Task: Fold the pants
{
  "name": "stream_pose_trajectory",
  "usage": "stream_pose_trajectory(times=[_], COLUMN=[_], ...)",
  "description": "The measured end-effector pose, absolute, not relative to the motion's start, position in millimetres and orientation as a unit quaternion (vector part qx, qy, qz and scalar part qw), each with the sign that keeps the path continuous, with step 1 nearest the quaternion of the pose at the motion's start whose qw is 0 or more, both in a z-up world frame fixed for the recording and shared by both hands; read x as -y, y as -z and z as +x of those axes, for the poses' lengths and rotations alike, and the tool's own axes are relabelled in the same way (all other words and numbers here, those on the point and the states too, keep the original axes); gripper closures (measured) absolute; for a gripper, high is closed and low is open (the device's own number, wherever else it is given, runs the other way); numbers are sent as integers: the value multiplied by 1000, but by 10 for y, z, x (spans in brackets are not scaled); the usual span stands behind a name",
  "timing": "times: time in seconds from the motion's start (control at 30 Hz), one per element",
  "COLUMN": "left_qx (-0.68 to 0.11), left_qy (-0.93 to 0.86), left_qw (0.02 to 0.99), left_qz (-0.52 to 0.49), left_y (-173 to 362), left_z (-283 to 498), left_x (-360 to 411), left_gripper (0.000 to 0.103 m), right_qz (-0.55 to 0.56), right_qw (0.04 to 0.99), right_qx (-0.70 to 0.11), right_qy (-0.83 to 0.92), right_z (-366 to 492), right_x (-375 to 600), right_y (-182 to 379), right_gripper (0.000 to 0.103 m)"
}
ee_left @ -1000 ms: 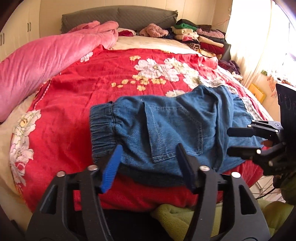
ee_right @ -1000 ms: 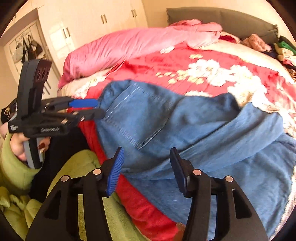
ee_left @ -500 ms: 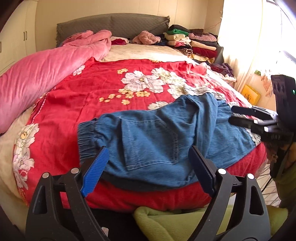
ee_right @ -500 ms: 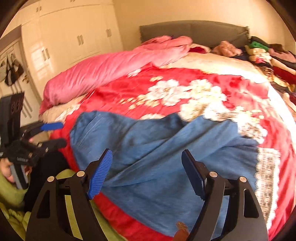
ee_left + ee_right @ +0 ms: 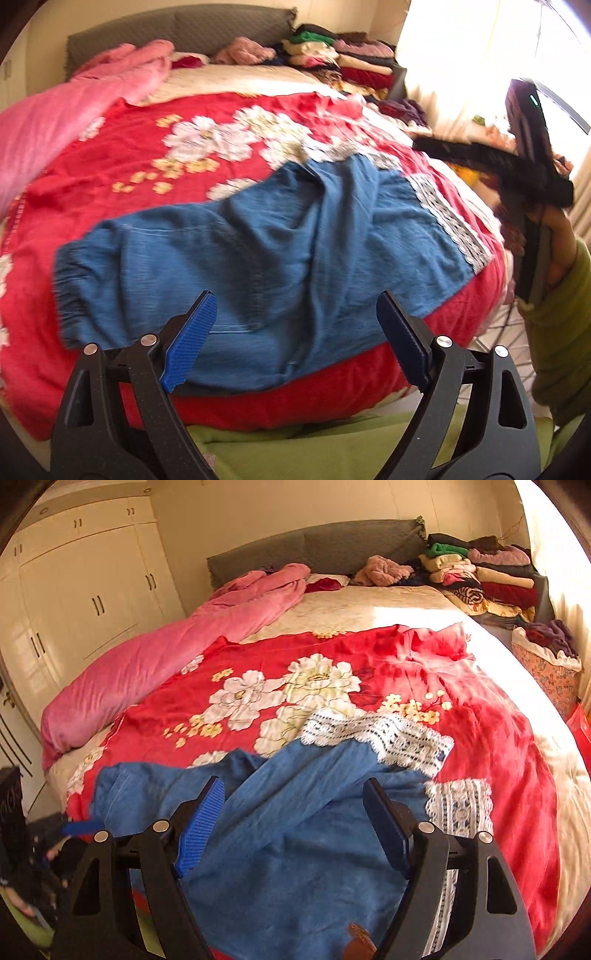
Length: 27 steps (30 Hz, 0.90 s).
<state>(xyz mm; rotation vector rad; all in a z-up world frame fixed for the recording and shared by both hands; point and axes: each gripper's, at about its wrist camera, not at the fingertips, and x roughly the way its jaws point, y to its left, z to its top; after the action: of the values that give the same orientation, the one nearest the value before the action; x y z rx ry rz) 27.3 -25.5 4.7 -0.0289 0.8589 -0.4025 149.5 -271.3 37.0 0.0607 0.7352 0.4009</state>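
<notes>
A: Item one, the pants (image 5: 266, 258)?
B: Blue denim, lace-trimmed cuffs (image 5: 376, 734). Lay rumpled across the near end of the red floral bedspread (image 5: 110, 166), elastic waistband (image 5: 70, 295) toward the left, legs running to the right.

A: Left gripper (image 5: 295, 339)?
B: Jaws spread wide, blue pads (image 5: 190, 339) empty, held above the near edge of the pants.

A: Right gripper (image 5: 295, 823)?
B: Likewise spread wide and holding nothing, poised over the legs. From the left wrist view it appeared blurred at the right, in a hand (image 5: 554, 236) with a green sleeve (image 5: 561, 332).

A: Other stock?
B: Pink duvet (image 5: 166, 653) along the left side; grey headboard (image 5: 325, 546); stacked folded clothes (image 5: 480, 576) at the far right corner; cream wardrobe (image 5: 81, 590) on the left wall.
</notes>
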Motion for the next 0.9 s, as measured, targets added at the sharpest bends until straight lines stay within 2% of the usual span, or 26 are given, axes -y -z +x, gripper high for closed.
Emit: stream_pose_trajectory(times=[0.33,0.5,0.63,0.67,0.7,0.73,0.8,0.9], left_qx=[-450,-459,-468,-470,-470,-471,-475,-476], left_qy=[222,231,240,245,248,252,263,281], left_qw=[865,858,851,848,847,845,840,832], left_qz=[-17,-6,6,8,10,12,17,32], left_y=[214,302,353,356,358,360,363,350], left_z=[566,702,783,811,832,859,917,996], left_x=[529,643,700,712,711,714,729,763], left_gripper=[22,34,35,35,35,35,35,35], right_qz=[11,4,-5,2,4,15,68,95], right_qw=[885,867,859,858,861,862,860,877], right_qx=[-431,-477,-502,-503,-500,-498,-493,-460], right_qy=[-174,-141,-103,-101,-92,-95,-115,-99], right_z=[2514,3096,3402,3442,3461,3459,3406,3059], right_x=[2250,2000,1959,1993,2053,2117,2305,2671], right_y=[-71,250,518,564,576,560,466,157], right_gripper=[27,27,29,37,65,78,95,95])
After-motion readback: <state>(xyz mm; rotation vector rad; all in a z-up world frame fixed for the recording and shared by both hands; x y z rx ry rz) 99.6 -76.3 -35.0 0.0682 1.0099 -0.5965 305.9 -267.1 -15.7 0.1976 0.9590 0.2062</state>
